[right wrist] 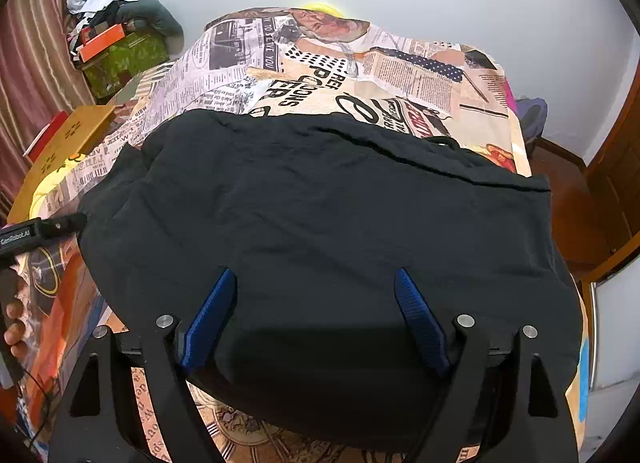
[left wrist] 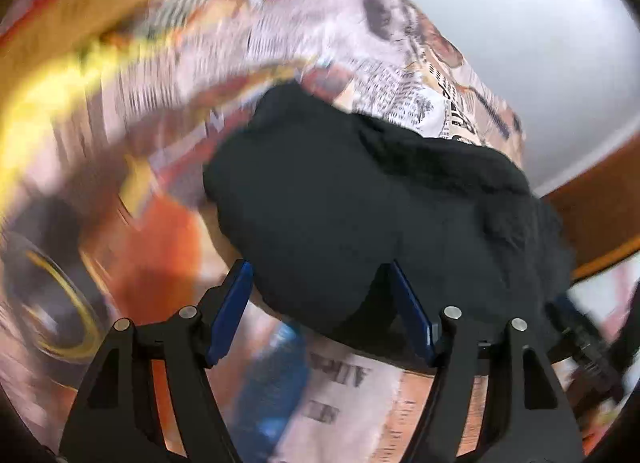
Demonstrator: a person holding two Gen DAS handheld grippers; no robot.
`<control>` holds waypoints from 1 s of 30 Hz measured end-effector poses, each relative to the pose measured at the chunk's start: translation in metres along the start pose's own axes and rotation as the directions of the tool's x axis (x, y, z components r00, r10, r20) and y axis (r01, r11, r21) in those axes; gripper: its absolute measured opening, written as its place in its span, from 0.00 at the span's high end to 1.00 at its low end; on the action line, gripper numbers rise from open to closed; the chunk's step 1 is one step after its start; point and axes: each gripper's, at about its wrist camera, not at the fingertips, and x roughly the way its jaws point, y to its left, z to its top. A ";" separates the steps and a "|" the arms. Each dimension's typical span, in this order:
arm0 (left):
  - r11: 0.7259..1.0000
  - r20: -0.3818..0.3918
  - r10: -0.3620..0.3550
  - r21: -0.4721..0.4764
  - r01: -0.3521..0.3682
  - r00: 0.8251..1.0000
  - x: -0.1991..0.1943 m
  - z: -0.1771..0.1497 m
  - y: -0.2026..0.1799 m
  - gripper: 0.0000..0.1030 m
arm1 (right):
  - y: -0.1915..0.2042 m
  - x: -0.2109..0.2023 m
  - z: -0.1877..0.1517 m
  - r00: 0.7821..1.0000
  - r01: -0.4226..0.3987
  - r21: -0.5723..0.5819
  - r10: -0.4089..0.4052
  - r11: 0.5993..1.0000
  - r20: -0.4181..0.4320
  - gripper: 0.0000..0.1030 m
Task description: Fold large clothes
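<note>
The soft, limp black cotton garment lies on the newspaper-print bedsheet; both the left gripper and the right gripper gape released. Pinch the 6 o'clock hem.

We see our left gripper and right gripper built alike: black angular frames, ridged blue pads, round silver pins at the joints; white lettering marks the other tool's black body at the edge
</note>
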 end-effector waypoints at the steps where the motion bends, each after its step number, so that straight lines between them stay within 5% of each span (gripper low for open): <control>1: 0.998 -0.009 -0.038 -0.046 0.038 0.999 0.002 0.000 0.006 0.32 | 0.001 0.000 -0.001 1.000 0.001 -0.003 -0.001 1.000 0.000 0.22; 6: 0.964 -0.033 -0.184 -0.202 0.173 0.982 0.013 0.002 0.025 0.24 | 0.000 0.001 -0.004 1.000 -0.010 0.002 0.010 1.000 0.010 0.20; 11: 0.896 -0.050 -0.311 -0.347 0.276 0.949 0.038 -0.005 0.038 0.11 | -0.001 0.002 -0.004 1.000 -0.016 0.003 0.016 1.000 0.013 0.19; 14: 0.878 -0.046 -0.347 -0.366 0.308 0.937 0.046 -0.003 0.038 0.01 | 0.001 0.002 -0.004 1.000 -0.011 0.005 0.011 1.000 0.010 0.19; 20: 0.821 -0.020 -0.396 -0.454 0.345 0.918 0.068 0.003 0.042 0.01 | 0.002 0.004 -0.005 1.000 -0.021 0.011 0.021 1.000 0.010 0.18; 25: 0.836 -0.014 -0.356 -0.451 0.312 0.934 0.072 0.010 0.034 0.01 | 0.003 0.004 -0.006 1.000 -0.026 0.014 0.026 1.000 0.008 0.18; 30: 0.911 -0.011 -0.233 -0.354 0.214 0.972 0.058 0.011 0.015 0.26 | 0.003 0.002 -0.006 1.000 -0.025 0.016 0.025 1.000 0.003 0.18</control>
